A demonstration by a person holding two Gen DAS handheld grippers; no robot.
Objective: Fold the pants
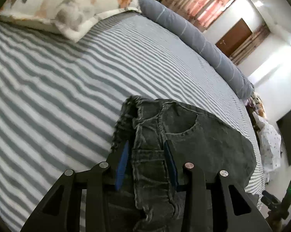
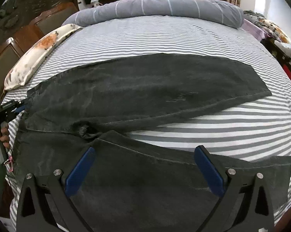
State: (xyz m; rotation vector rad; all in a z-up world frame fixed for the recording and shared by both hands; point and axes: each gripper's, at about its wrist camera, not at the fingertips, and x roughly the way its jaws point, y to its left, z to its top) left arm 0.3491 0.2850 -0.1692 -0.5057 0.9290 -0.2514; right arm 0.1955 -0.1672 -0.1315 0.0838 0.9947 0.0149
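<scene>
**Pants spread on bed, left gripper at waistband, right gripper above near leg**

Left wrist view. Pants (image 1: 184,135) lay on the striped bedsheet (image 1: 58,87), waistband end nearest the camera. A bunched ridge of waistband and fly seam ran up between the two blue pads of the left gripper (image 1: 147,160). Both pads stood close against the denim, one on either side of the ridge; whether they pressed hard enough to hold could not be told from this view. Judged: the narrow opening suits pinching a thick fold of waistband for lifting it over. Beyond the fingertips lay a front pocket, then bare sheet, a floral pillow (image 1: 68,5) far beyond on the left, and a grey bolster (image 1: 193,36) along the far edge.

Right wrist view. Right gripper (image 2: 143,164) had its fingers wide apart with nothing between the pads; it hovered above the near leg, whose inner seam ran just beyond the fingertips. Far leg lay flat well beyond, the two legs splayed in a V from the crotch, which sat just beyond the left fingertip. Judged: no fold made yet; legs need bringing together.

Only this view showed the full leg layout, plus the person's hand (image 2: 0,135) on the left gripper's handle at the waistband. Only the left view showed the waistband bunching.
</scene>
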